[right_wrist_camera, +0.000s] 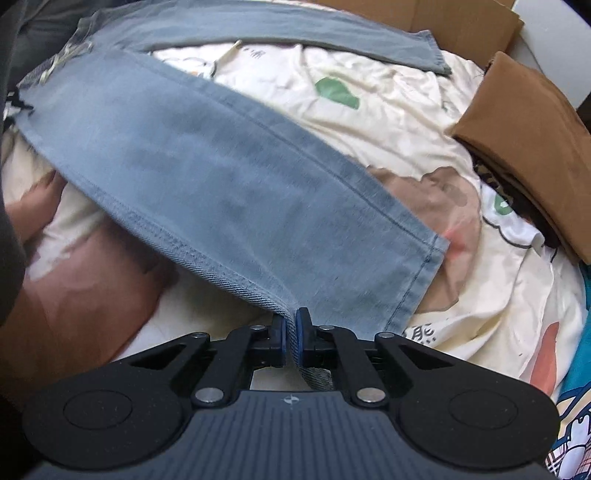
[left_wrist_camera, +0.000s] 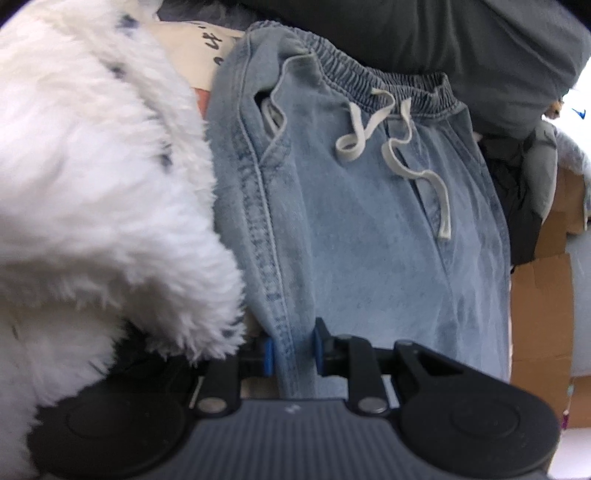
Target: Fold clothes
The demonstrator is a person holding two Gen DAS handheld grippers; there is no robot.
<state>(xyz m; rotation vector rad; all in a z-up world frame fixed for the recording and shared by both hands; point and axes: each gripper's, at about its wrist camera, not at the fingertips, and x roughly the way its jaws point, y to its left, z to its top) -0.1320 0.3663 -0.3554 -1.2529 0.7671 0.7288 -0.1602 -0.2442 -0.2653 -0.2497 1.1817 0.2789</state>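
**Jeans pinned at both ends, long axis runs hand to hand**

Left hand-held gripper (left_wrist_camera: 293, 349): clenched on a bunched side seam of the light blue jeans (left_wrist_camera: 369, 221), hip end. In the left wrist view the elastic waistband (left_wrist_camera: 369, 83) and white drawstring (left_wrist_camera: 399, 147) lie on the far side of the pads, so the jeans run straight away from this hand toward the waist. A white fluffy garment (left_wrist_camera: 92, 184) crowds in from the left, touching or overlapping the jeans' left edge; can't tell which.

Right hand-held gripper (right_wrist_camera: 291, 336): clamped tight on the edge of one trouser leg (right_wrist_camera: 229, 177), just beside the hem (right_wrist_camera: 424, 266). The leg stretches from the pads up and left toward the far-left corner of the right wrist view, where the waist end sits. It looks lifted near the pads and hangs clear of the printed bedsheet (right_wrist_camera: 388, 122) there. The second leg (right_wrist_camera: 295, 26) lies flat on the bed at the far side, splayed apart from the held one.

Relation that matters: the held leg's long axis runs between the two grips, right hand at the cuff end, left hand at the hip. The free leg lies farther out than the held leg, and the right hand is the nearer one to it.

Judgement: next move is probably carrying the held leg across onto the free one, or cuff toward waist. Either way the right hand travels and the left anchors. Risk: the left grip is on a bunch, not a flat layer, so the fold may skew. A folded brown cloth (right_wrist_camera: 517, 122) sits at the right edge, well apart.
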